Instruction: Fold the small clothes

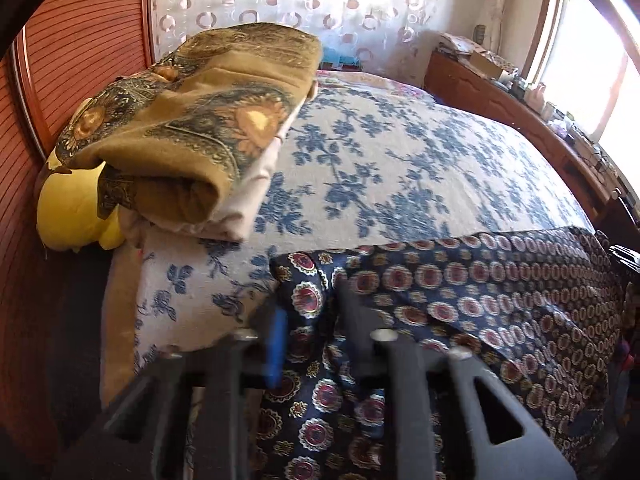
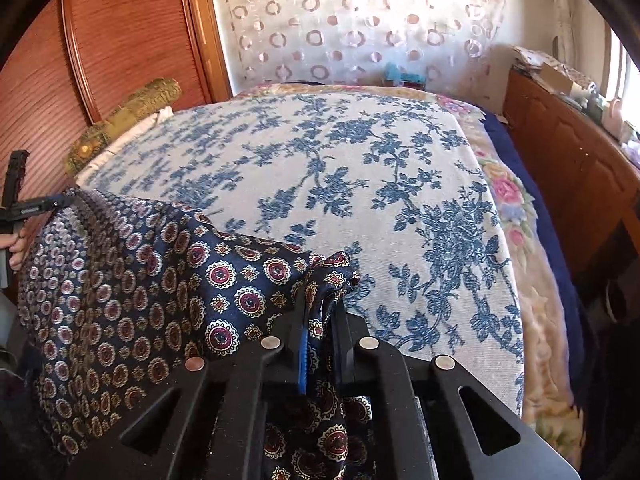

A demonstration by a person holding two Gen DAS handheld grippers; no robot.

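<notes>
A navy garment (image 1: 480, 300) printed with red and cream medallions hangs over the near edge of the bed. My left gripper (image 1: 312, 322) is shut on a bunched corner of it at the garment's left end. The cloth sits between the blue pad (image 1: 278, 344) and the dark finger. In the right wrist view the same garment (image 2: 120, 300) spreads to the left. My right gripper (image 2: 322, 320) is shut on its right corner, and a fold of cloth sticks up above the fingertips. The left gripper (image 2: 64, 200) shows at the far left edge, on the garment's other corner, with a hand (image 2: 16, 246) behind it.
The bed carries a white cover with blue flowers (image 1: 400, 160). A folded tan patterned blanket (image 1: 192, 128) lies on a pale stack at the bed's left, with a yellow cushion (image 1: 68, 208) below it. A reddish wardrobe (image 1: 80, 60) stands left, and a cluttered wooden cabinet (image 2: 568, 168) right.
</notes>
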